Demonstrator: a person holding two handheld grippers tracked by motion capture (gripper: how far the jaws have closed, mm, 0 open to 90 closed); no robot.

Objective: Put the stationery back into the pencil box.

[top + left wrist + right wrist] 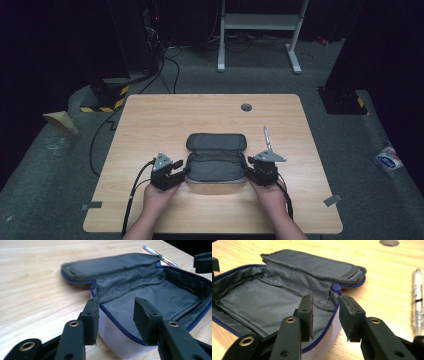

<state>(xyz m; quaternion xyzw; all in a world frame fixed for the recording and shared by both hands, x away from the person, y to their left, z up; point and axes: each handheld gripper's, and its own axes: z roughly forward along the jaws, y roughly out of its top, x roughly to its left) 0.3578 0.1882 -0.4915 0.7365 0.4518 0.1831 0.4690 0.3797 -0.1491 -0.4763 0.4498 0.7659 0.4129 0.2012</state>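
Nearest the person, the left gripper [175, 172] straddles the left rim of the open pencil case [216, 162], jaws apart and not pressing it. The right gripper [251, 170] straddles the right rim likewise, jaws apart. The case lies mid-table [150, 120], lid folded back. Farther right lies a pen [267, 137].

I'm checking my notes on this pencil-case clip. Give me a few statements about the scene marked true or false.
1. The pencil case lies open, lid folded back. True.
2. A pen lies inside the case. False: it lies on the table, beside the case.
3. The left tongs straddle the case's edge. True.
4. The right tongs grip the pen. False: they straddle the case's rim, pads apart.
5. The lining is red. False: grey.
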